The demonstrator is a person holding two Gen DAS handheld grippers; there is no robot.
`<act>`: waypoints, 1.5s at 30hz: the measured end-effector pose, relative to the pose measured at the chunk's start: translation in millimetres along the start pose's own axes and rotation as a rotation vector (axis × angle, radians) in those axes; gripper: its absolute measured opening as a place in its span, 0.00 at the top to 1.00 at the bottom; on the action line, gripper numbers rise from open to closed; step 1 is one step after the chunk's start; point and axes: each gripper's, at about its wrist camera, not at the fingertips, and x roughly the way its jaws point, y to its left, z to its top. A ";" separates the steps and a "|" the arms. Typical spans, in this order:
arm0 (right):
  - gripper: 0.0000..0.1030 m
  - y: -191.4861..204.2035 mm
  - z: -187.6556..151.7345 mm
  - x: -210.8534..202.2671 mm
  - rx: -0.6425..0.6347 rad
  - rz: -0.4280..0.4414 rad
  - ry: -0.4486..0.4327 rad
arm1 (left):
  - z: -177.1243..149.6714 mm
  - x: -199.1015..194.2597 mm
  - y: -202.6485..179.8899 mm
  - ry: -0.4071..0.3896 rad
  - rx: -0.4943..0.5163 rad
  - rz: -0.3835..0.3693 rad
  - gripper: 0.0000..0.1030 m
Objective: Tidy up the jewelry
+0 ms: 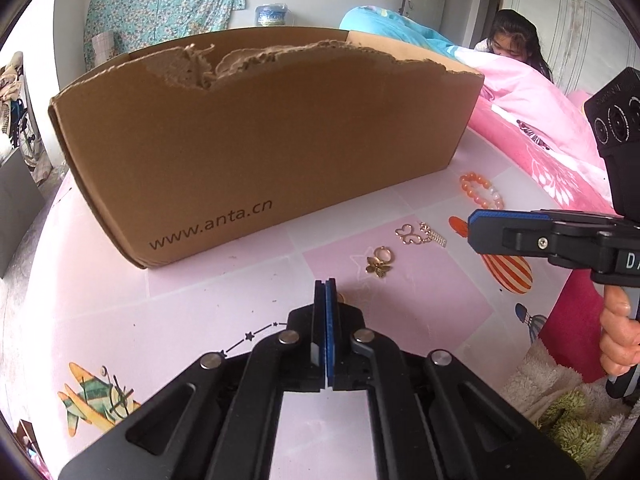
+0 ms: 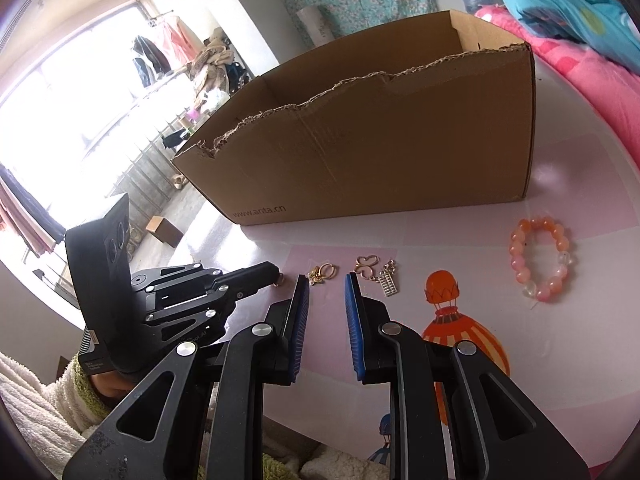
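Observation:
A torn brown cardboard box (image 1: pixel 256 152) stands on the pink mat; it also shows in the right wrist view (image 2: pixel 380 148). On the mat lie an orange bead bracelet (image 1: pixel 482 192) (image 2: pixel 542 266), a gold butterfly charm with chain (image 1: pixel 420 235) (image 2: pixel 376 270) and a gold ring with a bee charm (image 1: pixel 380 263) (image 2: pixel 322 272). My left gripper (image 1: pixel 329 285) (image 2: pixel 276 276) is shut; a small gold piece (image 1: pixel 341 298) peeks out at its tip (image 2: pixel 279 281). My right gripper (image 2: pixel 326 280) is open, empty, just short of the ring and charm; in the left wrist view (image 1: pixel 474 228) it comes in from the right.
A pink quilt (image 1: pixel 532 120) and a blue quilt (image 2: pixel 568 12) lie behind the mat. A person (image 1: pixel 516 44) sits at the back right. Mat prints show a plane (image 1: pixel 96 396) and a balloon (image 2: pixel 452 320). A clothes rack (image 2: pixel 168 52) stands by the window.

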 end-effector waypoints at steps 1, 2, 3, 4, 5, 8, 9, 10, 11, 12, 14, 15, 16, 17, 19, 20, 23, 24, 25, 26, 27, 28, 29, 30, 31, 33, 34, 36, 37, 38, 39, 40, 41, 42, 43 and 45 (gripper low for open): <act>0.81 0.3 1.1 0.5 -0.005 0.002 0.000 | -1.1 -1.5 1.3 0.001 -0.012 -0.013 1.00; 0.81 0.0 2.2 0.5 -0.012 0.001 0.001 | -2.2 -2.8 2.2 0.001 -0.024 -0.023 1.00; 0.81 0.5 1.6 1.3 -0.019 -0.003 0.005 | -2.8 -3.9 2.6 0.002 -0.030 -0.023 1.00; 0.81 0.8 1.4 2.4 -0.023 -0.006 0.009 | -3.7 -5.3 2.6 0.002 -0.028 -0.017 1.00; 0.81 1.0 1.3 3.6 -0.026 -0.007 0.012 | -4.2 -7.2 2.7 -0.002 -0.023 -0.007 1.00; 0.81 0.4 0.5 7.4 -0.025 -0.002 0.024 | -4.6 -9.5 2.6 -0.011 -0.007 0.024 1.00; 0.81 -0.1 0.6 8.6 -0.022 -0.001 0.028 | -4.5 -6.8 2.3 -0.004 -0.001 0.037 1.00; 0.81 0.0 0.7 9.2 -0.020 0.000 0.032 | -5.0 -3.6 2.1 0.008 0.003 0.046 1.00; 0.81 0.0 0.8 9.2 -0.020 0.001 0.034 | -4.7 -3.6 0.7 0.000 0.008 0.048 1.00; 0.81 1.8 1.7 9.5 -0.022 0.000 0.033 | -4.1 -2.9 -1.0 0.005 0.010 0.038 1.00; 0.81 1.5 2.1 8.1 -0.023 -0.002 0.033 | -3.8 -2.0 -6.5 0.013 0.018 0.026 1.00; 0.81 0.7 2.7 7.7 -0.020 -0.003 0.033 | -4.2 -1.7 -9.6 0.015 0.023 0.021 1.00; 0.81 -0.2 3.1 7.8 -0.018 -0.004 0.032 | -4.9 -1.6 -12.4 0.016 0.026 0.012 1.00; 0.81 -0.9 3.2 7.6 -0.016 -0.006 0.031 | -5.4 -1.4 -15.1 0.015 0.027 0.005 1.00; 0.81 -2.0 2.9 7.8 -0.011 -0.006 0.031 | -5.7 -1.2 -19.9 0.017 0.026 -0.010 1.00; 0.81 -2.0 2.4 7.5 -0.009 -0.006 0.030 | -5.9 -0.7 -21.9 0.017 0.024 -0.021 1.00; 0.81 -1.6 0.3 6.8 -0.006 -0.008 0.032 | -6.6 -0.6 -25.2 0.012 0.019 -0.064 1.00; 0.81 -2.0 -0.1 6.4 -0.004 -0.008 0.033 | -6.6 -1.8 -26.6 0.006 0.029 -0.064 1.00; 0.81 -1.6 -0.1 7.1 -0.004 -0.009 0.034 | -6.5 -4.0 -27.4 -0.007 0.043 -0.058 1.00; 0.81 -1.6 -0.2 6.9 -0.004 -0.009 0.033 | -5.9 -6.6 -27.5 -0.020 0.060 -0.047 1.00; 0.81 -1.9 -0.2 6.9 -0.002 -0.007 0.033 | -5.0 -8.3 -26.8 -0.030 0.078 -0.032 0.96; 0.81 -1.9 -0.3 7.0 0.000 -0.004 0.033 | -4.2 -8.9 -25.7 -0.033 0.095 -0.013 0.91; 0.81 -1.6 -0.6 7.6 0.001 -0.002 0.034 | -3.3 -8.3 -23.5 -0.033 0.110 0.005 0.80; 0.81 -1.0 -1.1 7.5 0.000 -0.002 0.034 | -2.7 -7.8 -21.9 -0.032 0.126 0.016 0.75; 0.81 -0.4 -1.6 7.2 -0.002 -0.001 0.034 | -2.4 -6.9 -20.5 -0.031 0.146 0.021 0.75; 0.81 -0.2 -2.4 6.6 -0.003 0.002 0.034 | -2.4 -3.7 -19.1 -0.021 0.190 0.030 0.75; 0.81 -0.2 -2.5 6.5 -0.002 0.001 0.034 | -3.1 0.3 -18.1 0.000 0.211 0.031 0.75; 0.81 -0.8 -1.7 6.5 0.001 0.000 0.031 | -3.5 3.0 -16.1 0.002 0.237 0.019 0.74; 0.81 -1.4 -1.1 6.5 0.003 0.000 0.030 | -2.3 3.7 -14.1 0.007 0.235 0.005 0.74; 0.81 -1.9 -0.9 6.2 0.005 0.002 0.029 | -0.7 4.6 -11.4 0.015 0.227 -0.010 0.74; 0.81 -1.8 -1.1 5.9 0.006 0.003 0.029 | -0.1 5.1 -9.6 0.016 0.225 -0.013 0.75; 0.81 -1.5 -1.5 5.4 0.004 0.003 0.028 | -0.3 5.1 -8.7 0.014 0.227 -0.016 0.77; 0.81 -1.1 -2.4 5.0 0.002 0.002 0.028 | -0.5 5.5 -7.8 0.009 0.230 -0.016 0.80; 0.81 -0.7 -3.0 4.7 0.001 0.000 0.029 | -0.5 5.7 -6.9 0.006 0.227 -0.020 0.82; 0.81 -0.5 -3.2 4.5 0.001 -0.001 0.030 | -0.2 5.6 -6.0 0.004 0.222 -0.024 0.86; 0.81 0.1 -3.1 4.2 0.000 -0.004 0.026 | 0.3 5.6 -5.1 0.002 0.219 -0.032 0.89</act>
